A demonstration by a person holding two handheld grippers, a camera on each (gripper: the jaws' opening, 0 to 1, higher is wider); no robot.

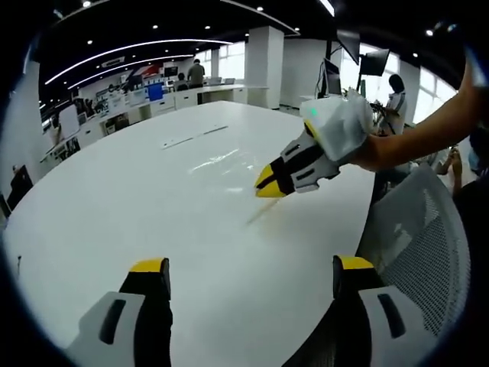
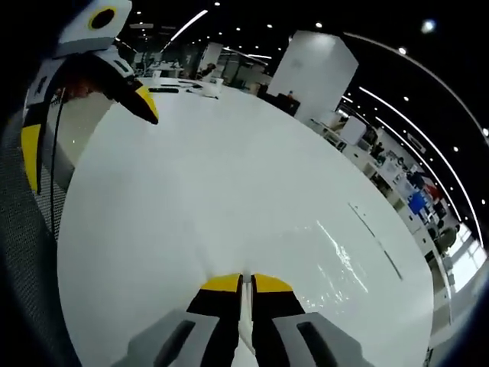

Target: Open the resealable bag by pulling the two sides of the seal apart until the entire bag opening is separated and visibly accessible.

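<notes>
A clear resealable bag (image 1: 220, 161) lies flat on the white table (image 1: 114, 206), visible mostly as glints. In the right gripper view the bag (image 2: 341, 258) shines just right of my jaws. My right gripper (image 2: 243, 283) is shut, with a thin pale edge of the bag pinched between its yellow tips. In the left gripper view the right gripper (image 1: 269, 183) reaches in from the right, held by a person's hand, tips down at the bag's near edge. My left gripper (image 1: 250, 264) stands wide open above the table, short of the bag, holding nothing. The left gripper (image 2: 88, 126) shows open at the upper left.
A grey mesh chair back (image 1: 428, 245) stands at the table's right edge. Thin flat strips (image 1: 195, 136) lie on the table beyond the bag. Office desks, monitors, pillars and people stand far behind.
</notes>
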